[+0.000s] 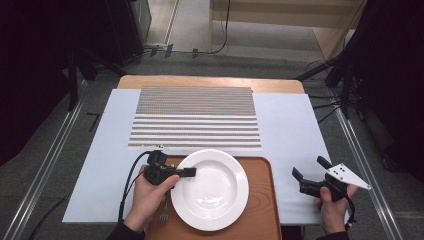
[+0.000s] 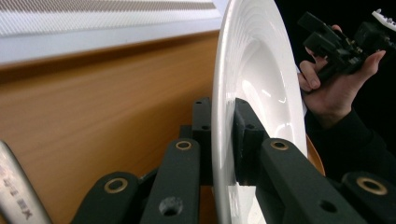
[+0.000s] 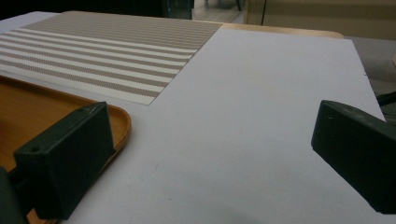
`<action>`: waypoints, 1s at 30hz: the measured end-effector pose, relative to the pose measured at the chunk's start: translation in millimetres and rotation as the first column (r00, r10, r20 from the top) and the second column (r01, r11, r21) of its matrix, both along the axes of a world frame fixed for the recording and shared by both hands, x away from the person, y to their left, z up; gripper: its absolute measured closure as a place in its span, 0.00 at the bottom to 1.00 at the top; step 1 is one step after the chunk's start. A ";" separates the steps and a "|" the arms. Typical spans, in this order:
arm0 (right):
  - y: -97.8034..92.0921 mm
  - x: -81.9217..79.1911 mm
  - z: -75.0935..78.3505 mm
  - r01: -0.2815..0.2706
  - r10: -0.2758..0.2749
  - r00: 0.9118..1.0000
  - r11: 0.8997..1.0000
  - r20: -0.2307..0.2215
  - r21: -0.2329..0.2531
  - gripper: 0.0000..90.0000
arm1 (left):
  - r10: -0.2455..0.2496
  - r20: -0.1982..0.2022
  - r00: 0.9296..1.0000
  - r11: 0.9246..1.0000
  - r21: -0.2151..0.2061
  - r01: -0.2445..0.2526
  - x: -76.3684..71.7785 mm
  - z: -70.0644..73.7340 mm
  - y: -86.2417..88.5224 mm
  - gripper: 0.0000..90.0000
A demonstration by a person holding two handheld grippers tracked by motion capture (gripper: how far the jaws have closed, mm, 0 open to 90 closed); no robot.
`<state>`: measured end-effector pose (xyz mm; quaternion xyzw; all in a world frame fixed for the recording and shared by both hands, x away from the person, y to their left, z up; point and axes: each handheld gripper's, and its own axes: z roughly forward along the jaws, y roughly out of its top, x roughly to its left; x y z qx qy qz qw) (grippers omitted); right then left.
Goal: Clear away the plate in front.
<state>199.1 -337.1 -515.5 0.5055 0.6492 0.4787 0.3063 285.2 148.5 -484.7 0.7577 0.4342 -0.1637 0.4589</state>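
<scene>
A white plate (image 1: 212, 189) rests on a wooden tray (image 1: 257, 200) at the table's near edge. My left gripper (image 1: 189, 172) is shut on the plate's left rim. In the left gripper view the rim of the plate (image 2: 252, 70) sits clamped between the two black jaws of my left gripper (image 2: 223, 140). My right gripper (image 1: 311, 167) hovers open to the right of the tray, above the white sheet, and holds nothing. From the right gripper view, my right gripper (image 3: 210, 158) shows its jaws wide apart over the white sheet (image 3: 243, 116), with the tray (image 3: 116, 122) corner at the left.
A striped placemat (image 1: 196, 118) lies beyond the tray on the white sheet (image 1: 290, 125). A fork (image 1: 164, 216) lies on the tray left of the plate, under my left hand; its handle (image 2: 16, 191) shows in the left gripper view. Floor rails run along both sides of the table.
</scene>
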 end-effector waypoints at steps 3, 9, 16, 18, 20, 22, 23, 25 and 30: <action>-0.2 0.0 0.2 0.000 0.000 1.000 1.000 0.000 0.002 0.00 | -0.016 -0.014 1.000 1.000 0.013 0.016 -3.5 -3.1 -0.7 0.90; 0.5 0.3 0.2 0.002 -0.002 1.000 1.000 -0.002 -0.002 0.00 | -0.024 -0.020 0.999 0.998 0.050 0.025 -4.1 -7.3 -1.9 0.90; 0.6 0.3 0.1 0.004 -0.004 1.000 1.000 -0.003 -0.006 0.00 | -0.039 -0.061 0.997 0.996 0.077 0.044 0.3 -10.4 -1.4 0.90; 0.7 0.5 0.0 0.003 -0.003 1.000 1.000 -0.004 -0.005 0.00 | -0.047 -0.063 0.997 0.993 0.104 0.053 -0.2 -10.0 -1.3 0.89; 0.7 0.6 -0.2 0.003 -0.003 1.000 1.000 -0.004 -0.005 0.00 | -0.044 -0.052 0.998 0.987 0.155 0.052 -0.2 -11.2 -1.9 0.87; 0.8 0.4 -0.1 0.003 -0.003 1.000 1.000 -0.004 -0.006 0.00 | -0.041 -0.041 0.998 0.983 0.178 0.047 -0.2 -13.1 -1.9 0.84; 0.8 0.4 -0.1 0.003 -0.003 1.000 1.000 -0.004 -0.006 0.00 | -0.039 -0.032 0.999 0.981 0.188 0.044 -0.5 -13.3 -1.6 0.83; 0.6 0.3 -0.1 0.003 -0.003 1.000 1.000 -0.004 -0.004 0.00 | -0.028 0.004 1.000 0.972 0.233 0.026 -0.9 -11.3 -2.1 0.79; 0.7 0.6 -0.3 -0.002 0.002 1.000 1.000 -0.003 -0.005 0.00 | 0.014 0.054 0.998 0.969 0.246 -0.027 3.7 -6.9 3.7 0.64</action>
